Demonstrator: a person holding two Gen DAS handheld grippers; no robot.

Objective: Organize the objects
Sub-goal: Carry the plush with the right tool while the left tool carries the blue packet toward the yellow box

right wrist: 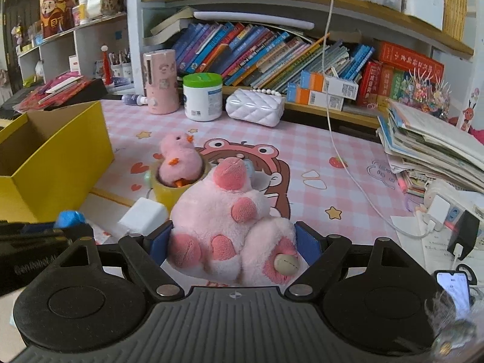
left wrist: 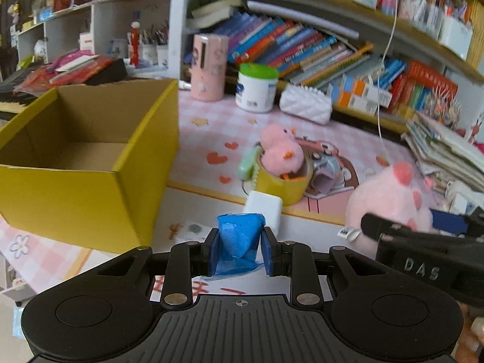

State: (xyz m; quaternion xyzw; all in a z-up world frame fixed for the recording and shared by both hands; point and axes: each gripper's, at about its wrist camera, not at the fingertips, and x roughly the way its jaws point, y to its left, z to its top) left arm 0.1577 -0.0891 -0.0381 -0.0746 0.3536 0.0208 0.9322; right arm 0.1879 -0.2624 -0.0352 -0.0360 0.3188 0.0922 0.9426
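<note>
Blue wrapping crumpled between our left gripper's [left wrist: 241, 249] pads: the jaws were clamped on a small blue packet [left wrist: 240, 237], held off the mat. "DAS" stood in raised letters on the right gripper's arm, to the right of those fingers. Our right gripper [right wrist: 234, 240] had its jaws set wide, pressing both sides of a pink plush [right wrist: 230, 220]. Beyond its fingers a pink duck [right wrist: 178, 158] sat in a yellow tape roll [right wrist: 165, 195], a white block [right wrist: 142, 216] just left. The yellow box [left wrist: 90, 151] stood open, left of the left fingers. Book spines were too blurred to read.
</note>
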